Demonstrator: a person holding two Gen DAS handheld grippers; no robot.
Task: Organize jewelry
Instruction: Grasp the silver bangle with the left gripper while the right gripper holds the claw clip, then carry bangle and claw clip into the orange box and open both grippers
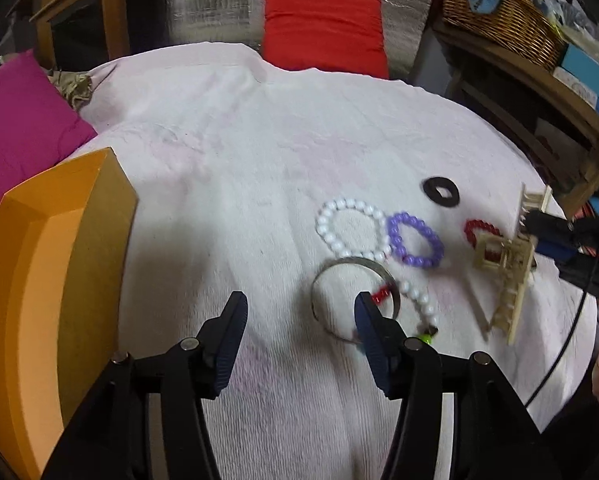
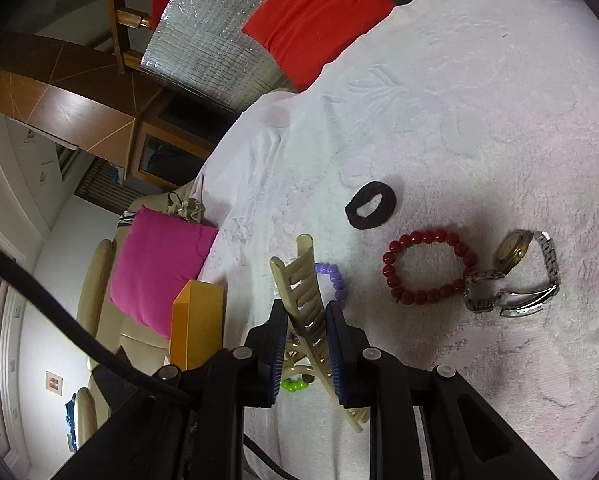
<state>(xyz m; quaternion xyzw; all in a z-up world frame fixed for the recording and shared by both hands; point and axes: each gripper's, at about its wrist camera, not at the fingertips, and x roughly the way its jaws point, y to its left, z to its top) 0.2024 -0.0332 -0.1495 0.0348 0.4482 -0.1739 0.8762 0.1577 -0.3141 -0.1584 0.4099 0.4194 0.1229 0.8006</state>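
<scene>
My left gripper [image 1: 299, 312] hangs open over the white cloth, with no thing pressed between its pads. A silver bangle [image 1: 355, 296] lies by its right fingertip. Beyond it lie a white bead bracelet [image 1: 351, 228], a purple bead bracelet [image 1: 415, 240] and a black ring [image 1: 440, 192]. At the left stands an orange box [image 1: 59, 260]. My right gripper [image 2: 307, 312] is shut on a beige hair claw clip [image 2: 299, 280], lifted above the cloth. To its right lie a red bead bracelet [image 2: 427, 268] and a metal watch [image 2: 515, 272].
A pink cushion [image 1: 23, 116] lies at the cloth's left edge and a red cushion [image 1: 323, 28] at the far edge. A wicker basket [image 1: 499, 12] sits on wooden shelves at the right. A black cable [image 1: 571, 328] trails from the right gripper.
</scene>
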